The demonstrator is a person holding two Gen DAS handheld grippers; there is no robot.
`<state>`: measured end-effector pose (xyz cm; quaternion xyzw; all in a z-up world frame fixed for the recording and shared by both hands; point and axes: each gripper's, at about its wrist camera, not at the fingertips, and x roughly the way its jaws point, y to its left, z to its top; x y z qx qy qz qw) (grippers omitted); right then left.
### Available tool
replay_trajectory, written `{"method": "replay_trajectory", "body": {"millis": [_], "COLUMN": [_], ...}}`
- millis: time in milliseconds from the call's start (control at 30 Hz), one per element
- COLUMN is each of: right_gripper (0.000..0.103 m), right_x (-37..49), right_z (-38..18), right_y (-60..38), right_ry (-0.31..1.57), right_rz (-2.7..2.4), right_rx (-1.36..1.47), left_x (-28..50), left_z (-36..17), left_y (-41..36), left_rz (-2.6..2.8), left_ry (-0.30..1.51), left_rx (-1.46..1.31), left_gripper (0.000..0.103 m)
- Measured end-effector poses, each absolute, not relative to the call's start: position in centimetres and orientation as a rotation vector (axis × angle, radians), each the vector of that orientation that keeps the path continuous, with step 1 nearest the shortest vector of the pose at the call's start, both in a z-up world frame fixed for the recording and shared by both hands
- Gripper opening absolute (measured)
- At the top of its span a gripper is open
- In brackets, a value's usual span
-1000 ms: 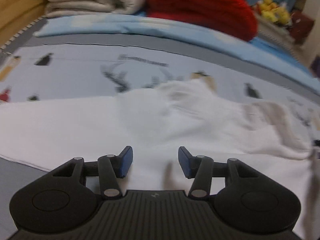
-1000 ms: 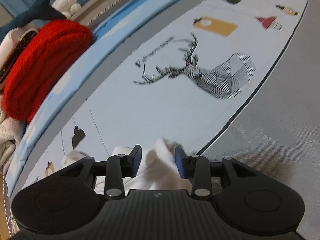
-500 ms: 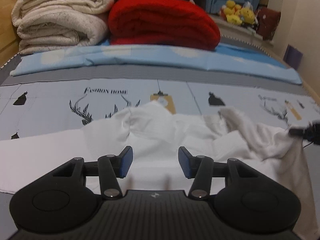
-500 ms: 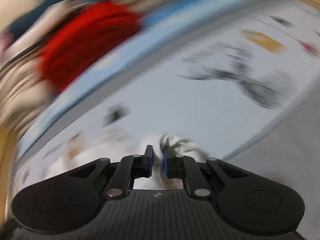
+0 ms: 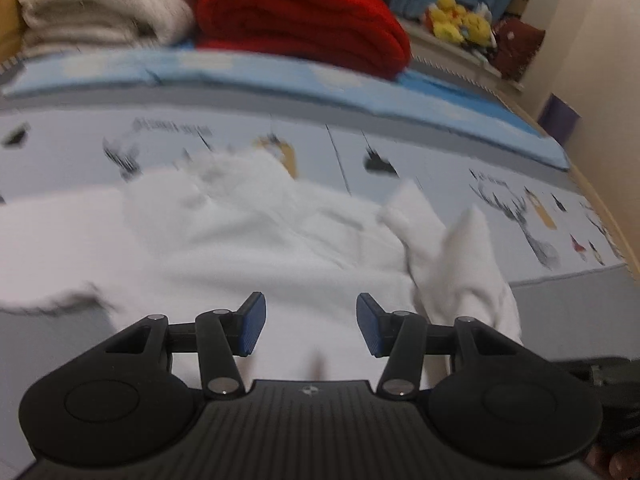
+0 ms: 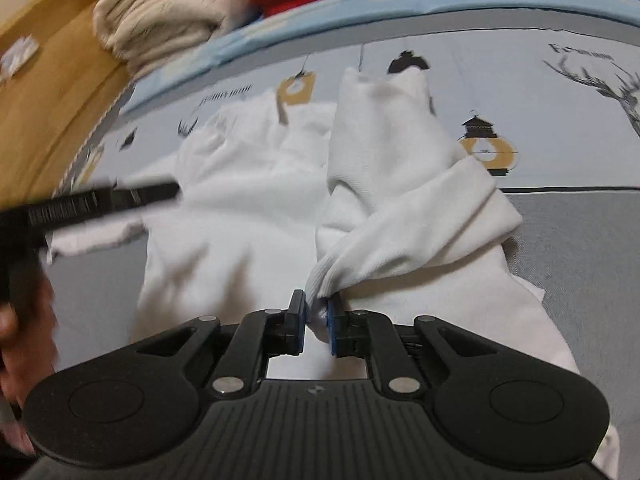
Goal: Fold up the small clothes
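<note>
The small white knit garment [image 6: 256,208] lies rumpled on the printed grey-blue bed sheet [image 6: 560,92], near its front edge. The right gripper [image 6: 317,320] pinches a bunched sleeve end, its jaws easing apart — cloth is between the pads. The left gripper [image 5: 310,322] hangs above the white fabric, jaws about half apart, holding nothing. At the far edge sit a folded red blanket [image 5: 304,16] and cream blankets [image 5: 100,4].

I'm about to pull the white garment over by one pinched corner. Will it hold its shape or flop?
The white garment will probably flop: where the right gripper pinches it, as its jaws ease open, the cloth bunches and twists. It looks thin and light, so the rest likely drags wrinkled across the bedsheet. The left gripper hangs open above it.
</note>
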<state>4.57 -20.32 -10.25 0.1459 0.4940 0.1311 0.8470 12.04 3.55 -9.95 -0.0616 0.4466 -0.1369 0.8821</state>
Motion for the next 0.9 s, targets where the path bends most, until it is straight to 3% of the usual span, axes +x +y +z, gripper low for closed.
{"method": "replay_trajectory", "body": {"millis": [167, 500, 767, 900], "right_gripper": [0.019, 0.03, 0.032, 0.032], "right_x": [4.5, 7.1, 12.9, 14.1], "right_z": [-9.7, -4.7, -14.0, -15.9], "right_y": [-21.0, -32.2, -34.7, -33.9], "right_ry": [1.024, 0.741, 1.057, 1.104], "right_rz": [0.244, 0.03, -0.1, -0.109], "right_rx": [0.367, 0.587, 0.831, 0.896], "left_x": [12.6, 12.6, 13.6, 13.8], "left_z": [-15.9, -16.8, -16.3, -16.3], "left_y": [2.6, 1.5, 1.3, 1.2], "left_rz": [-0.227, -0.269, -0.32, -0.341], "left_ry": [1.199, 1.211, 1.219, 1.212], "left_rx": [-0.025, 0.131, 0.182, 0.208], "left_gripper": [0.056, 0.062, 0.068, 0.069]}}
